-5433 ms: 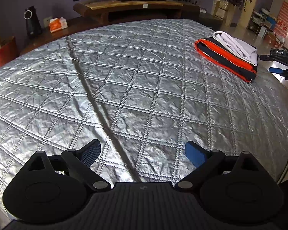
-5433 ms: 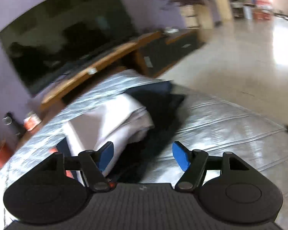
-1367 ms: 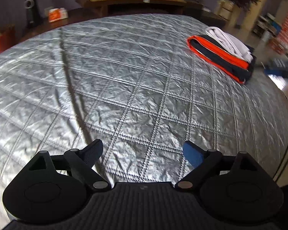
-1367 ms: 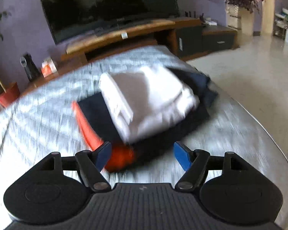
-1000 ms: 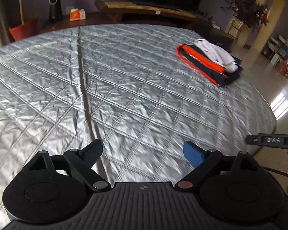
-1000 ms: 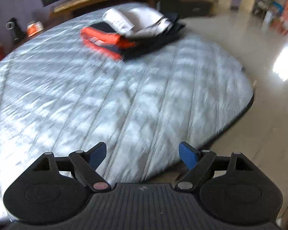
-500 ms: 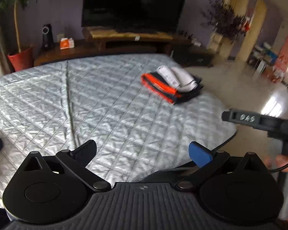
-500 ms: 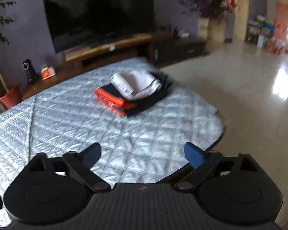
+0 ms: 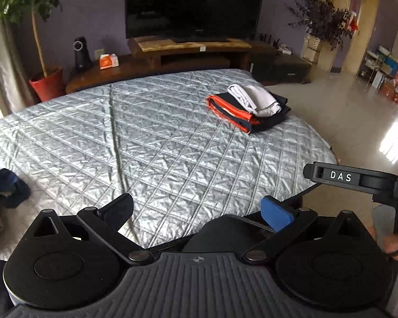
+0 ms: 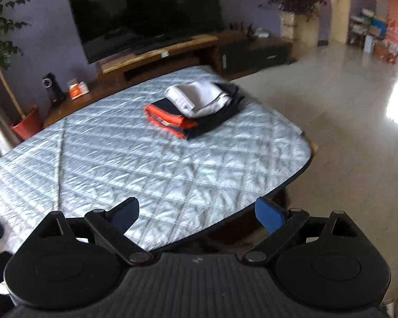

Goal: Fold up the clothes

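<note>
A folded stack of clothes point(image 9: 248, 106) lies at the far right of the silver quilted surface point(image 9: 146, 137), with a white garment point(image 9: 254, 96) on top of orange and dark pieces. The right wrist view shows the same stack point(image 10: 196, 108) far ahead. My left gripper point(image 9: 197, 209) hangs open over the near edge of the quilt with nothing between its fingers. My right gripper point(image 10: 197, 213) is also open and holds nothing above the near right edge. A crumpled blue garment point(image 9: 5, 188) lies at the near left.
A black bar marked DAS point(image 9: 358, 180), held by a hand, juts in at the right of the left wrist view. Behind the quilt stand a wooden TV bench point(image 9: 193, 50), a large TV point(image 9: 193, 5) and a red plant pot point(image 9: 46, 83). Shiny floor point(image 10: 345, 106) lies to the right.
Both grippers have drawn back and risen from the quilt, so the stack looks smaller and farther. The right gripper has left the stack. Both pairs of jaws stand slightly wider.
</note>
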Demonstrator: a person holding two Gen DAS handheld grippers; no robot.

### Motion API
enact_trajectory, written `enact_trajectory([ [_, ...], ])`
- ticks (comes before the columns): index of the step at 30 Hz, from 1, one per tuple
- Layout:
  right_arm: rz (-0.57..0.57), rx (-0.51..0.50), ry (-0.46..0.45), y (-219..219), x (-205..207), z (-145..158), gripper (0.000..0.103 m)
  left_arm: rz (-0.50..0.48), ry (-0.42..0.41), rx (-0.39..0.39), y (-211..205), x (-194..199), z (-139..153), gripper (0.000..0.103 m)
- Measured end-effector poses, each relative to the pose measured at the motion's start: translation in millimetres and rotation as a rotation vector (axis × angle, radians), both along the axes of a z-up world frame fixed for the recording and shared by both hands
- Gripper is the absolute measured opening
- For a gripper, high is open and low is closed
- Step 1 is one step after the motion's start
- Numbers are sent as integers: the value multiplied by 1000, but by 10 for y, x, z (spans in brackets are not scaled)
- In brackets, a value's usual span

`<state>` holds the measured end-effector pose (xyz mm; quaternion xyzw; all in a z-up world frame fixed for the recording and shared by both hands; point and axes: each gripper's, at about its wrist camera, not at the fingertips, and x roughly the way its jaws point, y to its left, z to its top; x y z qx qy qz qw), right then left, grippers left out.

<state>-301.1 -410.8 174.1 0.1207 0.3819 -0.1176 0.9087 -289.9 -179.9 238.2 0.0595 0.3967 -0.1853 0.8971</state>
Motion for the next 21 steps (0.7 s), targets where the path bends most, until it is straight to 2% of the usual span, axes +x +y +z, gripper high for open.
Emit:
enact_trajectory([
  [3,32,-6,-2,95,-20,6,93,24,6,30,7,-32,-2,103],
  [21,90,24,8,218,-201,68,95,105,1,31,166,-255,129,103],
])
